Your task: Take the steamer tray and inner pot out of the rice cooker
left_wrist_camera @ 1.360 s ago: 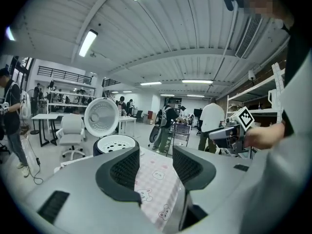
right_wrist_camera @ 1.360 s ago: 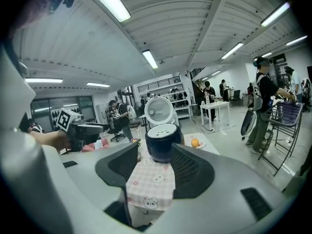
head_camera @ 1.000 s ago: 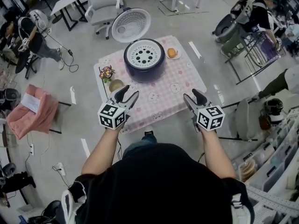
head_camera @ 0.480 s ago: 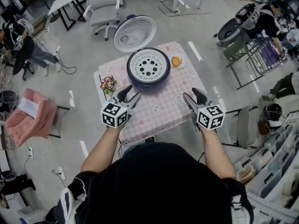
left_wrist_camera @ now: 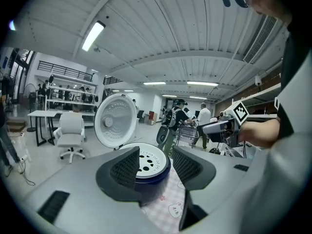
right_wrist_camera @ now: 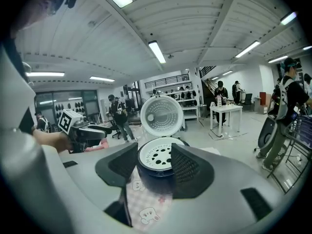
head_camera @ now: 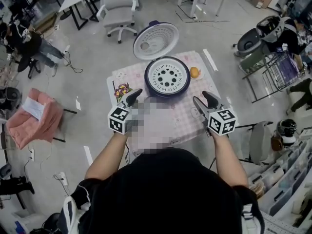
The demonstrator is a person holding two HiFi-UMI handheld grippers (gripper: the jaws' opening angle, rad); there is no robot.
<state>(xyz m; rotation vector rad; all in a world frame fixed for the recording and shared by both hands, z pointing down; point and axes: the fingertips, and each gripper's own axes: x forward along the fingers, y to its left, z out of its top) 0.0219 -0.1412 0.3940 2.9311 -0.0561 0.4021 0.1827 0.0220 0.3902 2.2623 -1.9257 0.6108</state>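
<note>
- Head view alone shows the whole layout: the rice cooker (head_camera: 167, 95) stands at the far middle of a table under a checked cloth (head_camera: 202, 86), its lid (head_camera: 156, 41) thrown back, and the white perforated steamer tray (head_camera: 167, 76) is seated in its mouth
- Only here are a small bunch of flowers (head_camera: 123, 88) left of the cooker and a round orange thing (head_camera: 195, 72) just right of it seen
- Left gripper (head_camera: 135, 96) and right gripper (head_camera: 203, 100) are held over the near part of the table, well apart, both short of the cooker
- Left gripper view shows the left gripper (left_wrist_camera: 156, 155) with jaws spread and nothing grasped; the tray (left_wrist_camera: 148, 162) is framed beyond them, untouched
- Right gripper view shows the right gripper (right_wrist_camera: 154, 160) likewise released, the tray (right_wrist_camera: 158, 156) beyond its jaws
- Each gripper view also catches the other gripper to one side, and the lid's ribbed inner face
- Whatever lies beneath the tray is hidden by it in every view; the middle of the cloth cannot be made out from above
</note>
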